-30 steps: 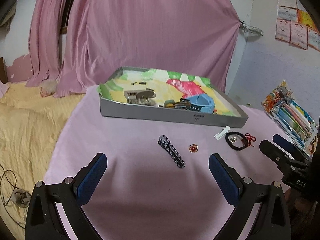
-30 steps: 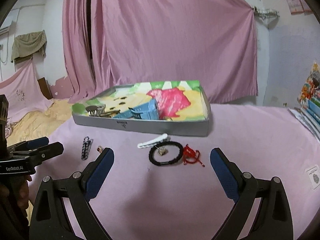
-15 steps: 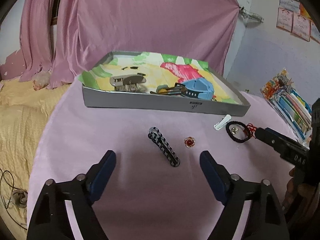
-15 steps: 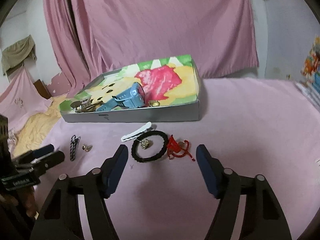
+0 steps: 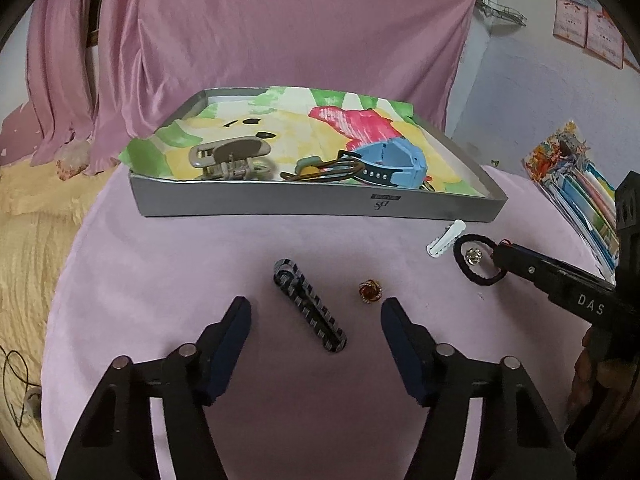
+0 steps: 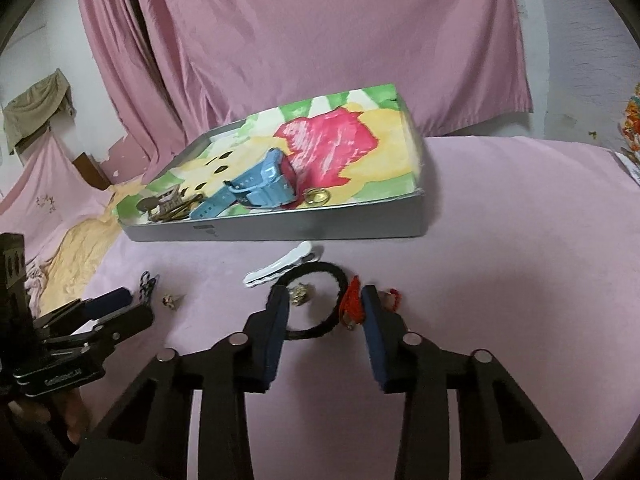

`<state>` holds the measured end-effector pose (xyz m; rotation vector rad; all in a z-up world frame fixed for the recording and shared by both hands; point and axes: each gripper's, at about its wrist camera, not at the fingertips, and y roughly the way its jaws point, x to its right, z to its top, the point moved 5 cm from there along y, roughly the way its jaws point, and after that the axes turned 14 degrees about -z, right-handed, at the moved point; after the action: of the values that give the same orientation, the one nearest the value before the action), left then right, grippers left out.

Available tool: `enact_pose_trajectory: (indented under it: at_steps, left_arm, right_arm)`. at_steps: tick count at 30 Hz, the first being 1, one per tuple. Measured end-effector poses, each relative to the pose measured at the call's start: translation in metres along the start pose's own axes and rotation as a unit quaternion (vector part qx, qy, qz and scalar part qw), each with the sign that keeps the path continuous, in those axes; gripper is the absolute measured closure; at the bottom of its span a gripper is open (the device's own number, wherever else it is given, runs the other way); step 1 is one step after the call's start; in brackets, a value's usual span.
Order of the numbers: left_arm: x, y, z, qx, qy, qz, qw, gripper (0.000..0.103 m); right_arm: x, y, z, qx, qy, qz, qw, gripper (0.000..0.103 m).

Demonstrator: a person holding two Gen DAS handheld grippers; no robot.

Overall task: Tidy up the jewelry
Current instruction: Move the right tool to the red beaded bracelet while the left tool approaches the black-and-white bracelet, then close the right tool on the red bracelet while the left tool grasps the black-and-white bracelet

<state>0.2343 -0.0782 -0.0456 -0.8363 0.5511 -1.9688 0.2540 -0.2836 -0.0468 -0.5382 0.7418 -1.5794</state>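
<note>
In the tray [image 5: 256,204] at mid-frame lie a claw clip, watch and ring. 5 pieces wait below it. Left gripper [image 5: 316,314] gapes empty; right gripper [image 6: 324,304], half-open, straddles the black hair tie [image 6: 320,270].

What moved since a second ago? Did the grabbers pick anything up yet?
Nothing is picked up yet. The right gripper came down and forward, narrowed, and now straddles the black hair tie, next to the red cord. The left gripper dropped closer and narrowed around the black-and-white clip, still open. The red ring, white clip and tray stayed put.
</note>
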Motion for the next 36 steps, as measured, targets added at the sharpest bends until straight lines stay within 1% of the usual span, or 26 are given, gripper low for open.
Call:
enact_pose_trajectory:
  at_steps: [2, 3, 4, 6, 8, 9, 11, 13, 15, 17, 21, 24, 26, 28, 29, 30, 32, 36]
  left_arm:
    - [0.002, 0.002, 0.001, -0.001, 0.004, 0.001, 1.0, 0.042]
    - [0.002, 0.002, 0.002, -0.002, 0.005, 0.001, 1.0, 0.043]
    - [0.003, 0.003, 0.002, -0.002, 0.006, 0.002, 1.0, 0.043]
    - [0.004, 0.004, 0.003, -0.003, 0.009, 0.003, 1.0, 0.045]
    - [0.005, 0.005, 0.003, -0.005, 0.013, 0.004, 0.9999, 0.05]
    - [0.006, 0.005, 0.003, -0.005, 0.015, 0.005, 0.9999, 0.051]
    - [0.007, 0.005, 0.003, -0.006, 0.017, 0.003, 0.9998, 0.052]
    - [0.007, 0.004, 0.002, -0.006, 0.02, 0.004, 0.9998, 0.056]
    - [0.008, 0.004, 0.001, -0.006, 0.023, 0.003, 0.9997, 0.058]
    - [0.008, 0.003, 0.0, -0.006, 0.025, 0.005, 0.9996, 0.062]
    - [0.006, 0.002, -0.001, -0.005, 0.024, 0.014, 0.9996, 0.07]
    - [0.005, 0.002, 0.0, -0.005, 0.025, 0.022, 0.9994, 0.075]
    - [0.004, 0.002, -0.001, -0.007, 0.028, 0.032, 0.9991, 0.085]
    - [0.004, 0.001, -0.001, -0.008, 0.028, 0.03, 0.9991, 0.086]
    - [0.004, 0.001, -0.001, -0.009, 0.029, 0.03, 0.9991, 0.095]
    - [0.004, 0.0, -0.002, -0.011, 0.029, 0.03, 0.9991, 0.099]
    - [0.005, -0.001, -0.004, -0.009, 0.023, 0.02, 0.9995, 0.099]
    - [0.008, -0.003, -0.007, -0.01, 0.022, 0.012, 0.9996, 0.099]
  right_arm:
    - [-0.004, 0.0, -0.001, 0.0, -0.003, 0.007, 1.0, 0.072]
    - [-0.005, 0.0, -0.002, -0.001, -0.004, 0.011, 1.0, 0.077]
    - [-0.007, 0.0, -0.002, -0.001, -0.005, 0.016, 1.0, 0.078]
    - [-0.008, -0.001, -0.002, 0.0, -0.007, 0.021, 1.0, 0.078]
    - [-0.008, -0.001, -0.003, -0.001, -0.008, 0.025, 1.0, 0.079]
    - [-0.01, 0.0, -0.003, -0.003, -0.008, 0.027, 1.0, 0.081]
    - [-0.01, 0.0, -0.005, -0.005, -0.009, 0.029, 1.0, 0.081]
    - [-0.01, -0.001, -0.007, -0.005, -0.009, 0.029, 1.0, 0.082]
    - [-0.009, 0.0, -0.009, -0.008, -0.01, 0.027, 1.0, 0.088]
    - [-0.007, 0.0, -0.009, -0.009, -0.006, 0.026, 1.0, 0.088]
    - [-0.006, 0.001, -0.009, -0.01, -0.008, 0.017, 1.0, 0.094]
    - [-0.005, 0.001, -0.01, -0.01, -0.007, 0.013, 1.0, 0.096]
    - [-0.004, 0.0, -0.01, -0.009, -0.008, 0.012, 1.0, 0.096]
    - [-0.005, 0.0, -0.011, -0.009, -0.01, 0.012, 1.0, 0.096]
    - [-0.005, -0.001, -0.011, -0.009, -0.01, 0.013, 1.0, 0.096]
    - [-0.005, -0.002, -0.012, -0.009, -0.009, 0.016, 1.0, 0.096]
    - [-0.006, -0.004, -0.013, -0.007, -0.006, 0.024, 1.0, 0.097]
    - [-0.008, -0.011, -0.015, 0.004, -0.007, 0.037, 0.999, 0.097]
